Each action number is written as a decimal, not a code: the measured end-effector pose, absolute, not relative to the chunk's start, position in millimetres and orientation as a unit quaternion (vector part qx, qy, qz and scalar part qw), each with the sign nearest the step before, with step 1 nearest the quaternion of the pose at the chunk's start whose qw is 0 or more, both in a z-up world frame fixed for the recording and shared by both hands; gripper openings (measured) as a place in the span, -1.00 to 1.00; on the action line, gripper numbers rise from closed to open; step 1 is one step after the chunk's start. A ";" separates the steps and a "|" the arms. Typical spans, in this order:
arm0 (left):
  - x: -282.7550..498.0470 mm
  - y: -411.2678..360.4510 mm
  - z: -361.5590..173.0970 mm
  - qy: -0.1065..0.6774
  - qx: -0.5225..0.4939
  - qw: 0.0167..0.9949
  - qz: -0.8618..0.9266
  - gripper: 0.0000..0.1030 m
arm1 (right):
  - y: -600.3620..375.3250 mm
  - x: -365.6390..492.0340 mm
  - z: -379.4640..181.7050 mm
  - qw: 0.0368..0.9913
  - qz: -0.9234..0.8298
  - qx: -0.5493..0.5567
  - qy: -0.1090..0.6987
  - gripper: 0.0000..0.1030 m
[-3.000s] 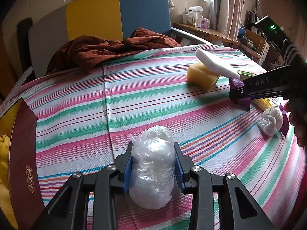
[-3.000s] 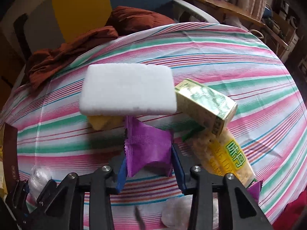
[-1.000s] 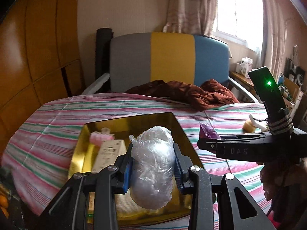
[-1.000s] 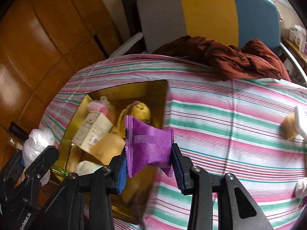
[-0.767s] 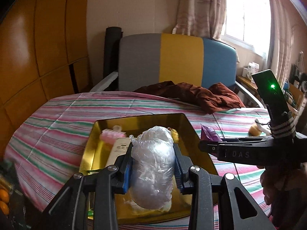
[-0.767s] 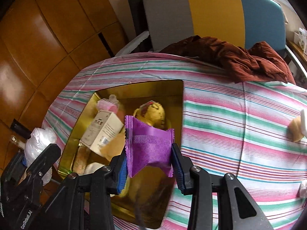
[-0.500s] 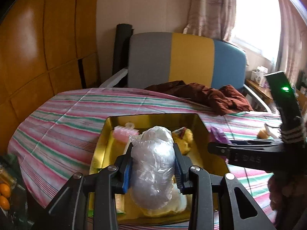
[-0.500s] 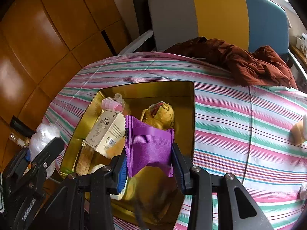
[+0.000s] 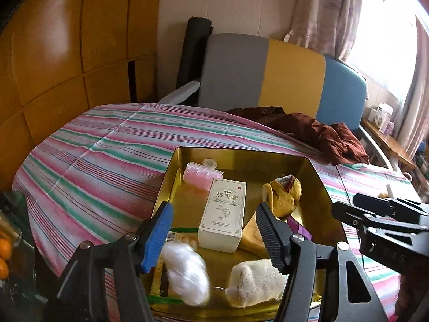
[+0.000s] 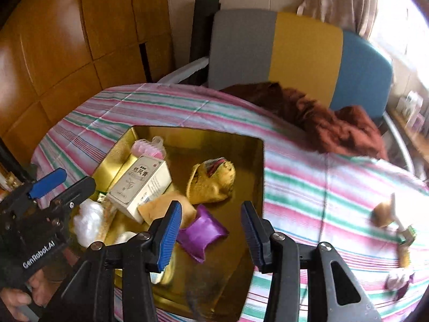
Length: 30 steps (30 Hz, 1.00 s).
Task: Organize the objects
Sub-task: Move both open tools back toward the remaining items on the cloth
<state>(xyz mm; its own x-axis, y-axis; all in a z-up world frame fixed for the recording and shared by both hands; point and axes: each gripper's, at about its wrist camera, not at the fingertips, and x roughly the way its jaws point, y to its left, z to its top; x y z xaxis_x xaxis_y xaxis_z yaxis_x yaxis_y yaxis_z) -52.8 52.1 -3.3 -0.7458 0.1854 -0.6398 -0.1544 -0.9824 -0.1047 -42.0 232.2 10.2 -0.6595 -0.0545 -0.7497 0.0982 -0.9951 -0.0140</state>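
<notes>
A gold tray sits on the striped tablecloth. My left gripper is open above the tray's near edge; the clear plastic-wrapped bundle lies blurred in the tray just below it. My right gripper is open above the tray; the purple packet lies in the tray between its fingers. The tray also holds a white box, a pink roller, a yellow plush toy and a cream cloth roll.
A brown cloth lies at the table's far side, in front of a grey, yellow and blue chair. A sponge and small packets lie on the table's right side. Wooden panels stand on the left.
Both grippers have opened over the tray. The plastic bundle dropped from the left gripper and the purple packet dropped from the right gripper, both into the tray.
</notes>
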 end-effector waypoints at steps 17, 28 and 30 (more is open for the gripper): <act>-42.1 53.2 6.0 -0.016 -0.340 0.090 0.936 0.26 | 221.9 -9.9 27.9 -0.004 -0.928 0.364 0.085 -0.05; -35.9 68.4 8.9 0.002 -0.338 0.098 0.936 0.26 | 234.3 -1.6 30.9 -0.014 -0.933 0.352 0.076 -0.05; -35.5 71.8 8.9 0.006 -0.339 0.099 0.936 0.26 | 237.9 -1.2 30.4 -0.017 -0.933 0.352 0.073 -0.05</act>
